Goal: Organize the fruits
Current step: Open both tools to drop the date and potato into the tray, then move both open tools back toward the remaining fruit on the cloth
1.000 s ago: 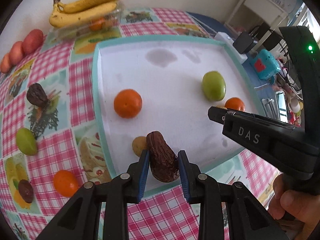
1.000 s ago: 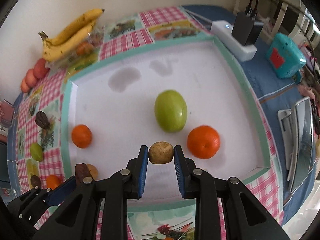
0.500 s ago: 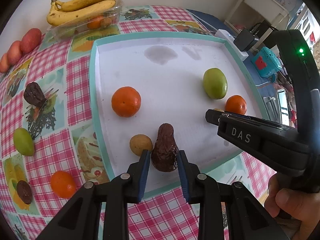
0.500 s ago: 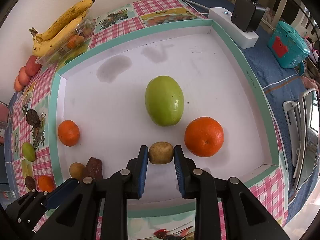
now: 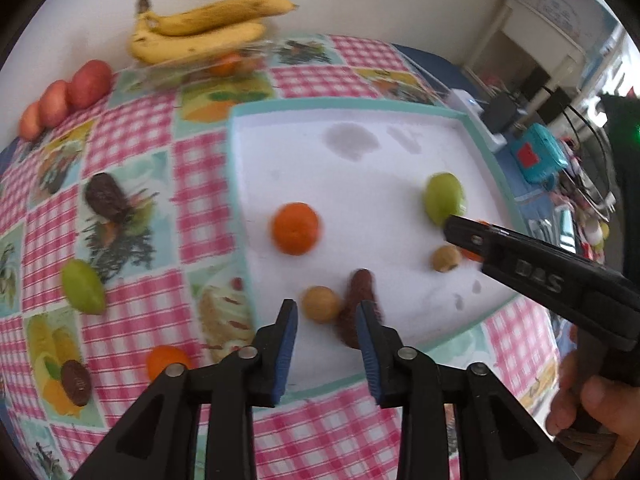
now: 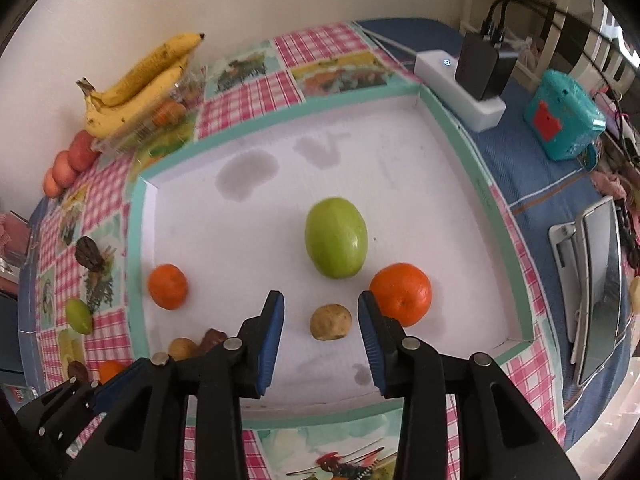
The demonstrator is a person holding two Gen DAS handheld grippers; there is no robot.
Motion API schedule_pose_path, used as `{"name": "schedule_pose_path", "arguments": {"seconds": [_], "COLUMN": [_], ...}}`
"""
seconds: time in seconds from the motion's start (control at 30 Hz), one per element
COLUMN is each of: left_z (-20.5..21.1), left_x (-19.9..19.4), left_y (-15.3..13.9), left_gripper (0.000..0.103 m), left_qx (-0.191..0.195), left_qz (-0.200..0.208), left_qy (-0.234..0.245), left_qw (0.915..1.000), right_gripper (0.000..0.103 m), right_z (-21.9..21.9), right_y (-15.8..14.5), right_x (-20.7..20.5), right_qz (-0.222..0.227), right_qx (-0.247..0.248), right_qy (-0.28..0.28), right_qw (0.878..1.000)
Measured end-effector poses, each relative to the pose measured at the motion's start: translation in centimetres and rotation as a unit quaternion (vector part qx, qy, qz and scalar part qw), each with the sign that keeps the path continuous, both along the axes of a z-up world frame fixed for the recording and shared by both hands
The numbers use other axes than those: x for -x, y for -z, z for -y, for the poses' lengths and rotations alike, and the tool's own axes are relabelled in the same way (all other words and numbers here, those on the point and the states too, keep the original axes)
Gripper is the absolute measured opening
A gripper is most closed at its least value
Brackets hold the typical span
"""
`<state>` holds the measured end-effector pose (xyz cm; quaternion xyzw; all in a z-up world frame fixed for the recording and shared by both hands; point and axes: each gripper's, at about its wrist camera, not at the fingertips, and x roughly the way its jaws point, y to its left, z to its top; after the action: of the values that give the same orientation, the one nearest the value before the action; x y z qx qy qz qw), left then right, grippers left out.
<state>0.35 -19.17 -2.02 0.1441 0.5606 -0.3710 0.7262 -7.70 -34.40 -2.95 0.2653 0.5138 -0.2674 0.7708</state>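
Observation:
A white tray with a teal rim (image 5: 400, 106) (image 6: 472, 160) lies on the checked cloth. My left gripper (image 5: 326, 320) is open; a small brown fruit (image 5: 320, 304) and a dark date (image 5: 358, 306) lie on the tray just past its fingertips. My right gripper (image 6: 320, 312) is open around a small brown fruit (image 6: 331, 322) resting on the tray. A green fruit (image 6: 336, 238) and an orange (image 6: 402, 288) lie beyond it. Another orange (image 5: 295, 228) (image 6: 168, 286) sits at the tray's left.
On the cloth left of the tray lie a date (image 5: 105, 198), a green fruit (image 5: 82, 286), an orange (image 5: 166, 362) and another date (image 5: 76, 382). Bananas (image 5: 200, 28) on a clear box and red fruits (image 5: 66, 96) stand at the back. A power strip (image 6: 460, 88) and a teal box (image 6: 564, 114) are on the right.
Both grippers have opened. The left let go of the dark date, the right let go of the small brown fruit; both now rest on the tray. Both grippers drew back slightly.

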Motion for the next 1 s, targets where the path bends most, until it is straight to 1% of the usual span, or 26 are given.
{"name": "schedule_pose_path", "arguments": {"seconds": [0.03, 0.07, 0.1, 0.17, 0.2, 0.23, 0.27, 0.43, 0.53, 0.57, 0.63, 0.77, 0.9, 1.0], "left_z": [-0.3, -0.8, -1.3, -2.3, -2.8, -3.6, -4.1, -6.7, -8.3, -8.8, -9.5, -11.4, -13.1, -14.3], "left_x": [-0.4, -1.0, -1.5, -2.7, -3.1, -3.8, -4.2, -6.3, -7.4, -7.6, -8.0, -8.7, -9.1, -9.3], "left_y": [0.0, -0.1, -0.1, -0.3, -0.3, -0.4, -0.3, -0.2, -0.2, -0.2, -0.5, -1.2, -2.1, -2.8], "left_gripper": [0.046, 0.052, 0.061, 0.063, 0.065, 0.071, 0.073, 0.089, 0.092, 0.093, 0.094, 0.101, 0.101, 0.102], "left_qx": [0.000, -0.001, -0.002, -0.007, -0.010, -0.015, -0.019, -0.030, -0.034, -0.036, -0.040, -0.045, -0.043, -0.042], "left_qz": [0.001, 0.003, 0.007, 0.018, 0.024, 0.030, 0.035, 0.053, 0.059, 0.062, 0.069, 0.086, 0.101, 0.111], "left_qy": [-0.008, -0.020, -0.031, -0.056, -0.066, -0.082, -0.094, -0.144, -0.169, -0.175, -0.183, -0.201, -0.218, -0.231], "left_qw": [1.0000, 0.9998, 0.9995, 0.9982, 0.9975, 0.9960, 0.9948, 0.9877, 0.9832, 0.9819, 0.9799, 0.9749, 0.9696, 0.9657], "right_gripper": [0.051, 0.058, 0.059, 0.060, 0.062, 0.067, 0.072, 0.073, 0.075, 0.082, 0.091, 0.091, 0.091, 0.091], "right_z": [-0.1, -0.1, -0.2, -0.4, -0.5, -0.6, -0.6, -0.6, -0.8, -0.8, -1.0, -1.4, -1.9, -2.7], "right_y": [-0.1, -0.3, -0.4, -0.5, -0.5, -0.5, -0.5, -0.6, -0.6, -0.7, -0.7, -1.0, -1.5, -2.1], "right_x": [0.0, -0.1, -0.1, -0.3, -0.3, -0.2, -0.3, -0.5, -0.5, -0.6, -0.7, -0.9, -1.2, -1.7], "right_qz": [0.001, 0.003, 0.006, 0.008, 0.008, 0.006, 0.005, 0.004, 0.001, 0.000, 0.001, 0.006, 0.018, 0.024], "right_qx": [0.002, 0.004, 0.005, 0.003, 0.004, 0.005, 0.006, 0.011, 0.016, 0.018, 0.023, 0.030, 0.030, 0.035], "right_qy": [-0.001, -0.002, -0.003, -0.006, -0.007, -0.009, -0.010, -0.013, -0.015, -0.017, -0.019, -0.025, -0.028, -0.039], "right_qw": [1.000, 1.000, 1.000, 1.000, 1.000, 1.000, 1.000, 1.000, 1.000, 1.000, 1.000, 0.999, 0.999, 0.998]}}
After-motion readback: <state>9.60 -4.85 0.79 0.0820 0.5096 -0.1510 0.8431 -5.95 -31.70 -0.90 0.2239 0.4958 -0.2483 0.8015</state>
